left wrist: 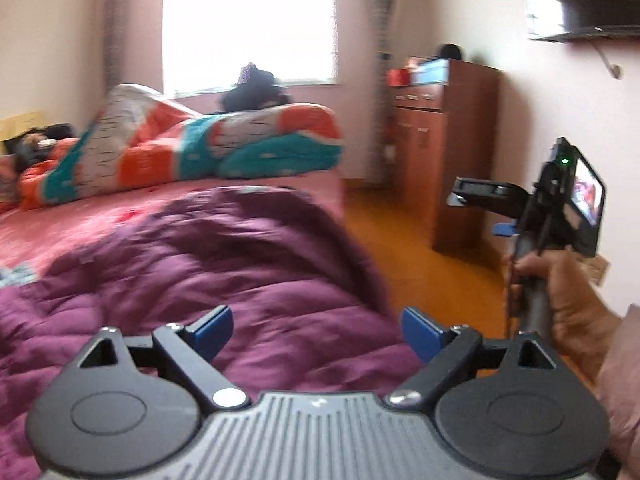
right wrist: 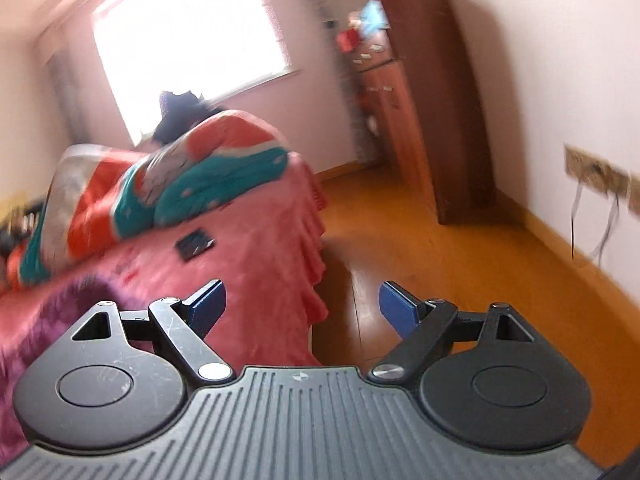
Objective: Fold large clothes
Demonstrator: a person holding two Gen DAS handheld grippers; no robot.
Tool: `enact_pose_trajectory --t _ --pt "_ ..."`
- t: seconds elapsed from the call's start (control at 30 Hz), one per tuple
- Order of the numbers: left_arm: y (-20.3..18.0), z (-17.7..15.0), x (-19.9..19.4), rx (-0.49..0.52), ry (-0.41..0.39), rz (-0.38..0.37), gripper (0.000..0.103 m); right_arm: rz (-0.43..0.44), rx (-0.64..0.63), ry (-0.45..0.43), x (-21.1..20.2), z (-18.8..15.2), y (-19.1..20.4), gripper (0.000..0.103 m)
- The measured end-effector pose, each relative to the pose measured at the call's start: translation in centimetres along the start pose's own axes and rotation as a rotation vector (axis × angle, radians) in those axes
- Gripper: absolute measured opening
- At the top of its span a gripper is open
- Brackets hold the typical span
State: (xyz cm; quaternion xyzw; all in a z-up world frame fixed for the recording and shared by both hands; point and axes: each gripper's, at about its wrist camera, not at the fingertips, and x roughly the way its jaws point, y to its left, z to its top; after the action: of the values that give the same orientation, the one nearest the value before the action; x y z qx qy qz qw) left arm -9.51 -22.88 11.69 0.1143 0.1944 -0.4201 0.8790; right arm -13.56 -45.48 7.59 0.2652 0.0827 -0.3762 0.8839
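Jaws wide and empty on both grippers; I'd lower the left gripper [left wrist: 316,330] onto the purple coat [left wrist: 192,248] below it, the right gripper [right wrist: 302,306] probably past its edge.

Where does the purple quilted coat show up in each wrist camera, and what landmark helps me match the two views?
Left wrist: the purple coat fills the lower left and centre, spread on the pink bed, just beyond the open left gripper.
Right wrist: only its edge shows at lower left, beside the open right gripper.
Shared landmark: the brown cabinet against the right wall.
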Motion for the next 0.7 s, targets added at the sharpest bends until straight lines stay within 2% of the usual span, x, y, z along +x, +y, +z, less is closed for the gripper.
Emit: enact_pose_trajectory --t 0.1,0.17,0.27,0.4,0.47,0.53,0.7 --pt "-2.1 0.7 2.7 0.023 0.025 -0.071 0.089 -0.012 0.143 -0.022 0.1 0.6 -3.4 0.103" --pt "-3.1 1.1 4.9 0.024 0.049 -0.117 0.083 -0.033 0.220 -0.037 -0.2 0.8 -5.7 0.103" --pt "-4.0 1.6 9.1 -0.001 0.101 -0.154 0.081 -0.075 0.324 -0.066 -0.6 1.1 -8.2 0.103" --pt "-5.0 1.5 14.3 -0.038 0.185 -0.148 0.070 -0.138 0.449 -0.123 -2.0 1.4 -11.7 0.103" --pt "-5.5 1.4 16.4 -0.056 0.226 -0.131 0.070 -0.151 0.488 -0.137 -2.3 1.2 -12.4 0.103" --pt "-5.8 1.3 18.0 -0.076 0.263 -0.098 0.064 -0.156 0.509 -0.150 -2.9 1.0 -12.5 0.103" --pt "-6.3 0.6 21.3 -0.136 0.324 -0.054 0.057 -0.142 0.523 -0.167 -3.8 0.6 -11.9 0.103"
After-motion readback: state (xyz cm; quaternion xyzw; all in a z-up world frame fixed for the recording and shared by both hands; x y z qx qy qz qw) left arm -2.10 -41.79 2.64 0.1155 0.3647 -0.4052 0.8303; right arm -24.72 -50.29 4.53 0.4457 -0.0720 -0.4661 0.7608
